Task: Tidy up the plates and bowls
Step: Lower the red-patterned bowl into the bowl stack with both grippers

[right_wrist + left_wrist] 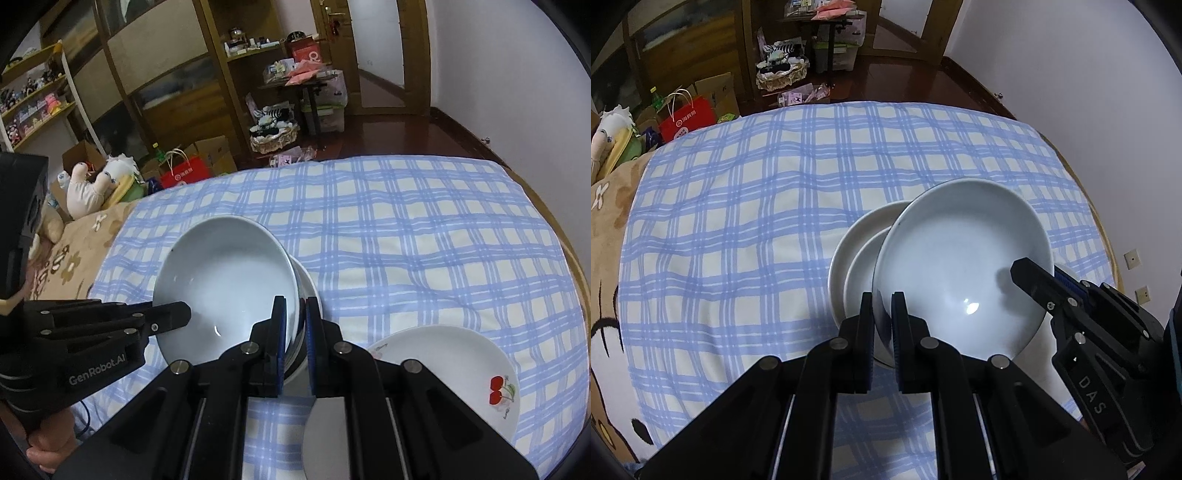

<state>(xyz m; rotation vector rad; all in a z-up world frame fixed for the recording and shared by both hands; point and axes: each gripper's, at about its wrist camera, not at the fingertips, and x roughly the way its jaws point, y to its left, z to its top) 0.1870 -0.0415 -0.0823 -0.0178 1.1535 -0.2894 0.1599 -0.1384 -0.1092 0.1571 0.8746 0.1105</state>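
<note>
Bowl clamped by its rim in both our left gripper and right gripper, we lower it onto the stacked plates mid-bed, while the cherry plate near the bed's edge waits unsorted.

A pale bluish-white bowl was shown, plain inside, above two cream-white plates. The cloth was checked in blue lines on cream. A white plate was marked with red cherries and green leaves. Black grippers were seen, the fingers faced with blue pads.
</note>
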